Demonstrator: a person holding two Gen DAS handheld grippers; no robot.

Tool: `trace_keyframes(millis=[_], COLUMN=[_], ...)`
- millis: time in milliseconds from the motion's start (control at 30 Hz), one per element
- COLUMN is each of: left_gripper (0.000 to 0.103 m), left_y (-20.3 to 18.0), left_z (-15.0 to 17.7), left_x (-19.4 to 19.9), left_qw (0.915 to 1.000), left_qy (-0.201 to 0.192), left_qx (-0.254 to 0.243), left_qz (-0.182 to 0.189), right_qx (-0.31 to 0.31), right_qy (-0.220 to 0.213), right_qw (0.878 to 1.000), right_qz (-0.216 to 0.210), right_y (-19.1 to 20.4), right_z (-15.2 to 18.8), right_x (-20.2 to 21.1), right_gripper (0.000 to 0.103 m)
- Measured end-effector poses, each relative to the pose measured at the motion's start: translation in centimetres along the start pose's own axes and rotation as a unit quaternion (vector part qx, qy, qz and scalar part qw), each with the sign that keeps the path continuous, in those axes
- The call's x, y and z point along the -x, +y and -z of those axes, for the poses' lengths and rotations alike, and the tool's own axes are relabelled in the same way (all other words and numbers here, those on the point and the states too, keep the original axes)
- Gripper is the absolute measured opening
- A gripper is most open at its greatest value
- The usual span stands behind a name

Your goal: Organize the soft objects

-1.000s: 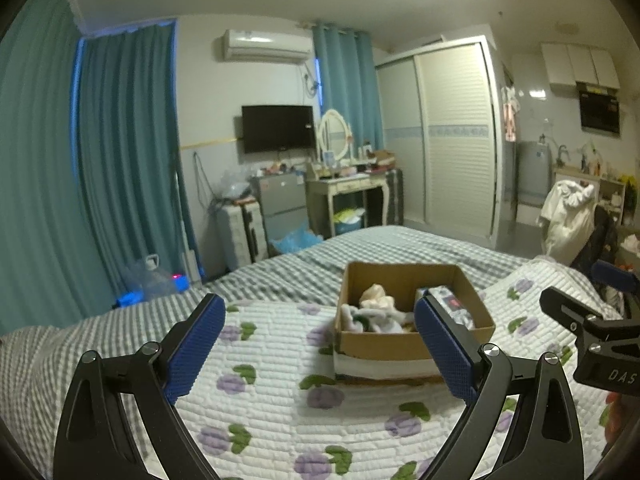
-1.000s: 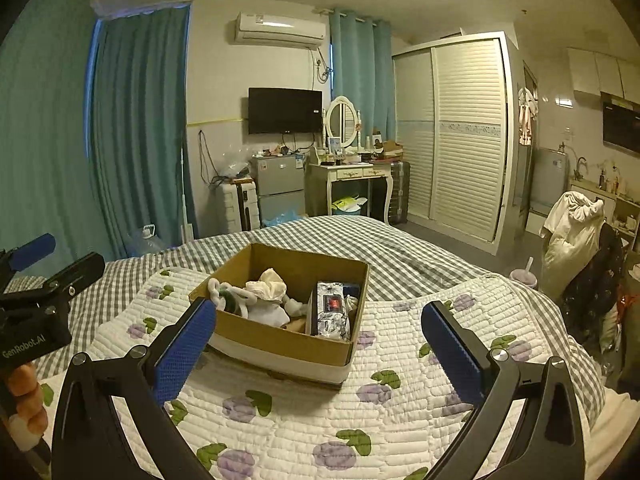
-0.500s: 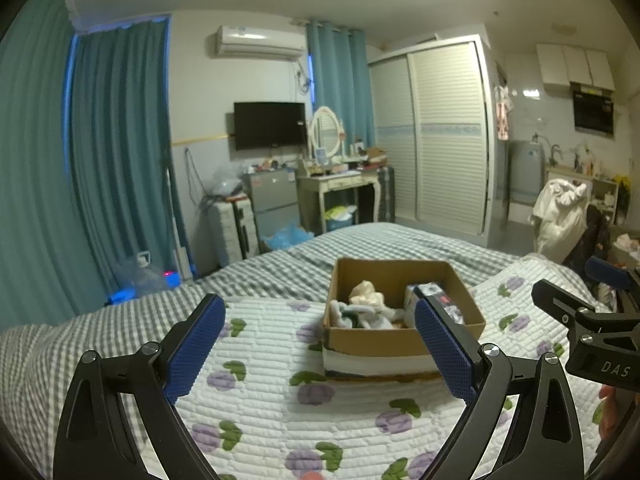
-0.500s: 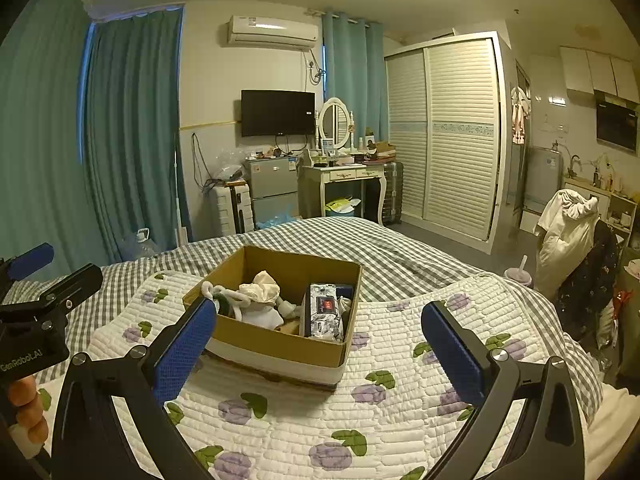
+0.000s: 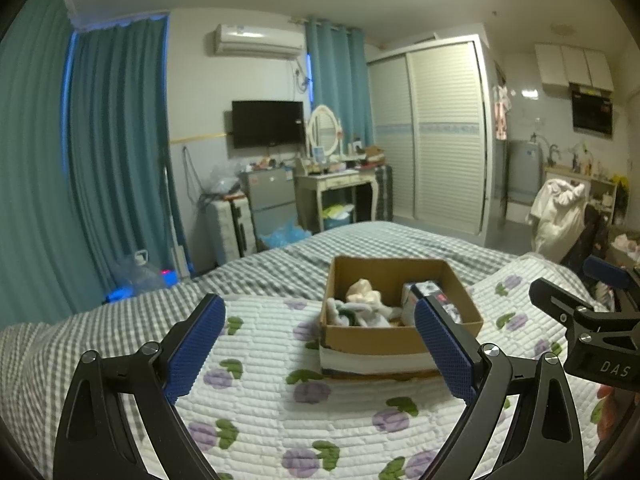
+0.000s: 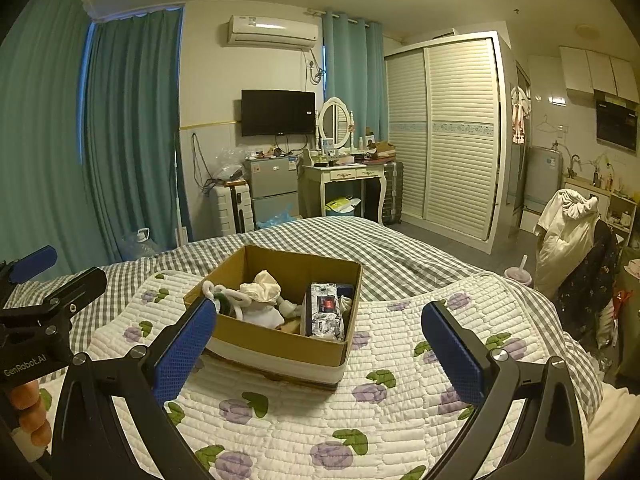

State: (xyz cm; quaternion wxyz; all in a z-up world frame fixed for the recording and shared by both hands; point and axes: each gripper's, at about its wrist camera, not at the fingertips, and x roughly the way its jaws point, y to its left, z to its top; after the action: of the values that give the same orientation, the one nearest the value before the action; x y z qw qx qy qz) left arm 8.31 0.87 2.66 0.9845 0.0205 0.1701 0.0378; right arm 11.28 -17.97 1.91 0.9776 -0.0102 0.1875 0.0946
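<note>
Bedroom setting; teal curtains (image 6: 120, 128) fill the left of frame, wall TV (image 6: 278, 112) at centre, white louvred wardrobe (image 6: 444, 132) right of centre; bed (image 6: 400, 248) with grey check sheet fills the lower half, with a white quilt (image 6: 280, 412) printed with purple flowers spread over it. Cardboard box (image 6: 280, 344) sits on the quilt, centre of frame in both views, top open; inside it, toward its left, a heap of white and cream soft objects (image 6: 260, 298); toward its right, a printed plastic pack (image 6: 326, 314) standing against the wall. Left tool (image 5: 320, 332): blue pads spread wide, empty, above the quilt at lower frame, box just beyond it. Right tool (image 6: 320, 332): pads likewise spread wide, empty, box lying behind its left finger. Each tool's black body shows at the edge of the other's view.
</note>
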Motion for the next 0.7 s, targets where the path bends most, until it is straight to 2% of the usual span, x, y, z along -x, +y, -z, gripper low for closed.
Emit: trace_keyframes(millis=[700], left_gripper=[0.097], left_y=[0.1], left_z=[0.09], left_x=[-0.03], left_qw=[1.0], left_qy=[0.002], left_qx=[-0.001], left_qz=[0.0], right_qx=[0.002], right_qy=[0.002], right_qw=[1.0], right_qz=[-0.002], right_y=[0.28], right_z=[0.19], right_x=[0.05], right_gripper=[0.103])
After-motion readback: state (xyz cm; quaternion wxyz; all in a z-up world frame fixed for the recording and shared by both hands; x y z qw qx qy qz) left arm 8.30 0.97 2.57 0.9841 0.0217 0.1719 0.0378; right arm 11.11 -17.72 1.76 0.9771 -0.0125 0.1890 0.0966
